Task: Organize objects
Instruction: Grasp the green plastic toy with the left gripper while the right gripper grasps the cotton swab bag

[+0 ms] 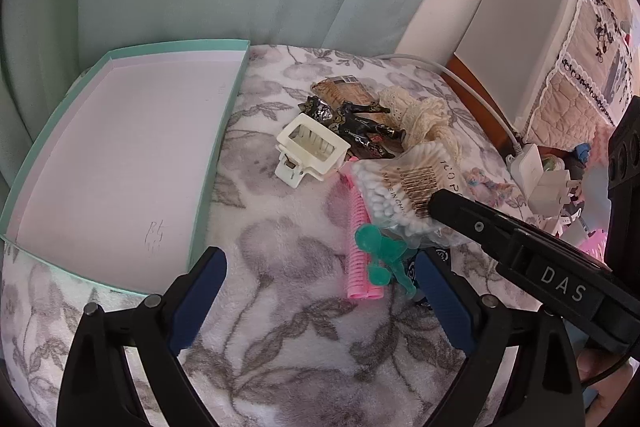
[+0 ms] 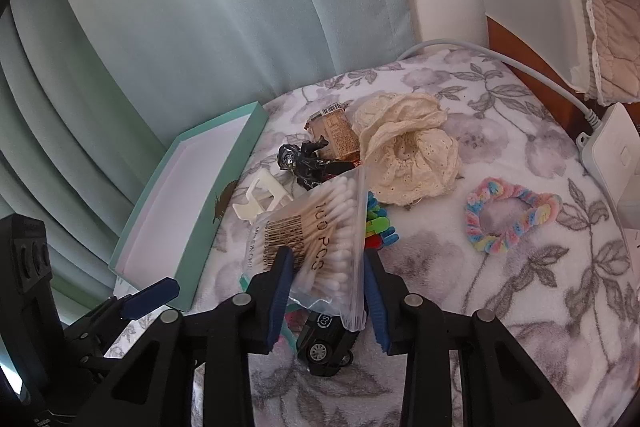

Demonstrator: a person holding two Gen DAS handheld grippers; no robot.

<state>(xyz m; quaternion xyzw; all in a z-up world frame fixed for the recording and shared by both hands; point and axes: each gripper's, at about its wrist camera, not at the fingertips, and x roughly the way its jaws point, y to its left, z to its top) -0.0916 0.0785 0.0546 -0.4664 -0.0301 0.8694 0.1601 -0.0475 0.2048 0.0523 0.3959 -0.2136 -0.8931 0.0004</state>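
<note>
While a floral fleece blanket (image 1: 304, 327) covers the whole work surface, the largest thing on it is a shallow mint-green box (image 1: 120, 163) with a white floor, lying at the left edge against pale green curtains (image 2: 200, 27). Right of the box sits a loose heap: a cream lace fabric piece (image 2: 408, 151), a brown printed packet (image 2: 336, 135), a black figurine (image 1: 360, 125) and a white claw hair clip (image 1: 312, 151). A pastel rainbow scrunchie (image 2: 512, 219) lies apart on the blanket to the right, near a white power strip (image 2: 616, 155).

A clear zip bag of cotton swabs (image 2: 320, 247) stands between the blue pads of the right gripper (image 2: 326, 291); its jaws are spread around the bag's lower end, the left pad touching the plastic, while whether the right pad presses it I cannot tell. Under the bag are a pink hair roller (image 1: 360, 251), a teal plastic piece (image 1: 380, 247), bright coloured clips (image 2: 380, 223) and a small black toy car (image 2: 328, 343).

The left gripper (image 1: 320, 291) hangs released over bare blanket, jaws wide, just beside the box's near corner and left of the roller.
</note>
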